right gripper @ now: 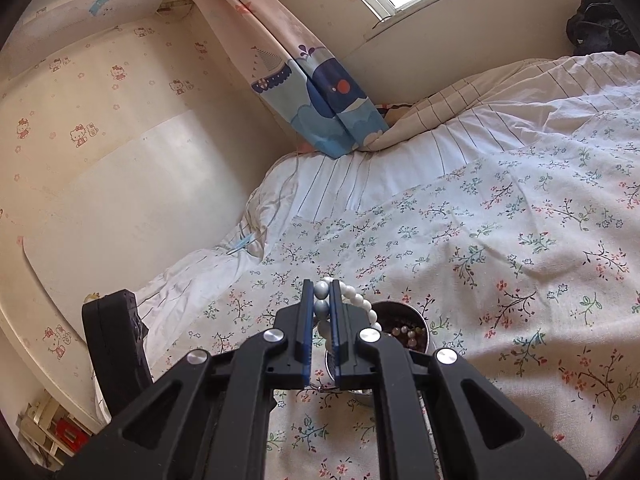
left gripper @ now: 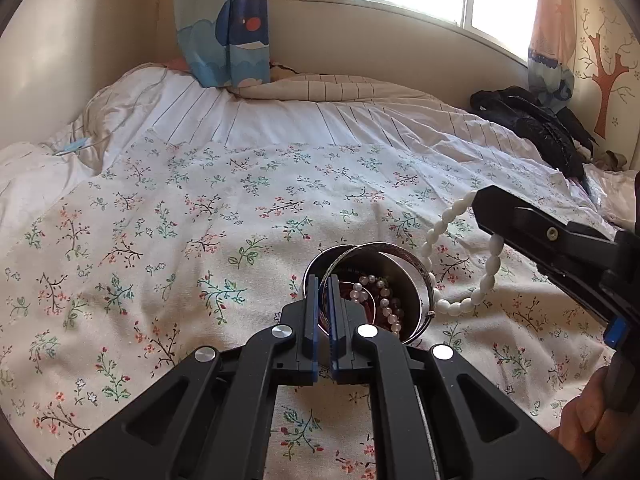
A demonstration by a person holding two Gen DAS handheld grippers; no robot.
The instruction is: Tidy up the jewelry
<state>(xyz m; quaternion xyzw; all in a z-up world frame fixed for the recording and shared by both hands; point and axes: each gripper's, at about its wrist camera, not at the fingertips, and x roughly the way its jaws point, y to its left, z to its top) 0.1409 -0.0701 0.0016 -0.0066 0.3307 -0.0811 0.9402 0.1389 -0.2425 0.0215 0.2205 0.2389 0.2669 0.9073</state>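
Observation:
A round metal tin sits on the floral bedspread and holds pink and dark bead bracelets. My left gripper is shut on the tin's near rim. A silver bangle leans across the tin's top. My right gripper is shut on a white bead bracelet, which hangs just above and beside the tin. In the left wrist view the bracelet dangles from the right gripper at the tin's right side.
The floral bedspread covers the bed, with a striped white duvet behind. A black jacket lies at the far right. A whale-print curtain hangs by the window. The left gripper's body is at lower left.

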